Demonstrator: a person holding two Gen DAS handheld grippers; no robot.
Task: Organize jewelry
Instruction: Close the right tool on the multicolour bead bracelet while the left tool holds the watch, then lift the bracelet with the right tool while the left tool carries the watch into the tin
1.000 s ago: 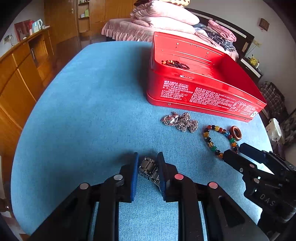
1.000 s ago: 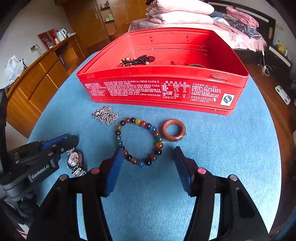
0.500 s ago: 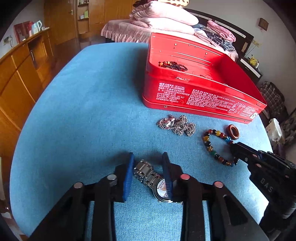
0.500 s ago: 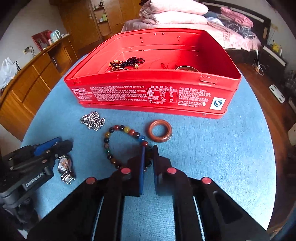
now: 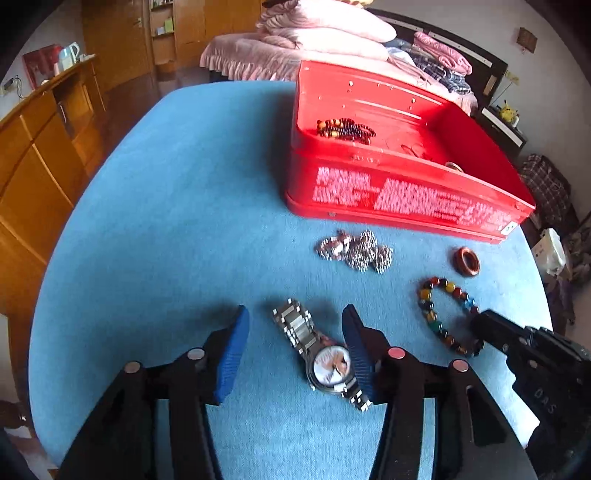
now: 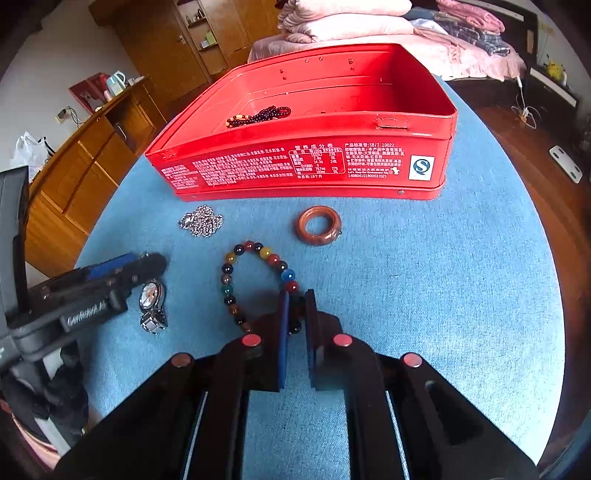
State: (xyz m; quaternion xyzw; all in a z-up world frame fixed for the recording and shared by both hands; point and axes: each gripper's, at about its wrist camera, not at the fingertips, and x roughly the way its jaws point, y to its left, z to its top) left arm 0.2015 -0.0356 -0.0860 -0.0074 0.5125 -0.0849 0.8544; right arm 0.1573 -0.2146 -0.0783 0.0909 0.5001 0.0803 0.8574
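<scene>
While the left gripper (image 5: 295,347) gapes over the watch (image 5: 320,354), the right gripper (image 6: 295,314) pinches the limp, slippery bracelet (image 6: 258,284) by its near beads.

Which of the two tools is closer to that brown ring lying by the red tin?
Right. The right tool is shut on the beaded bracelet, just short of the brown ring. The left tool is open around the watch, farther off.

Round table (image 5: 155,206) with blue cloth cover, set in a bedroom; bed (image 6: 461,55) behind it with pink frilled spread, stacked pink pillows (image 5: 325,31) and folded clothes. Wooden cabinet (image 6: 85,166) along left wall with kettle (image 6: 117,79) on top; wooden wardrobe at back; dark wood floor (image 6: 546,147); daylight, white walls.
</scene>
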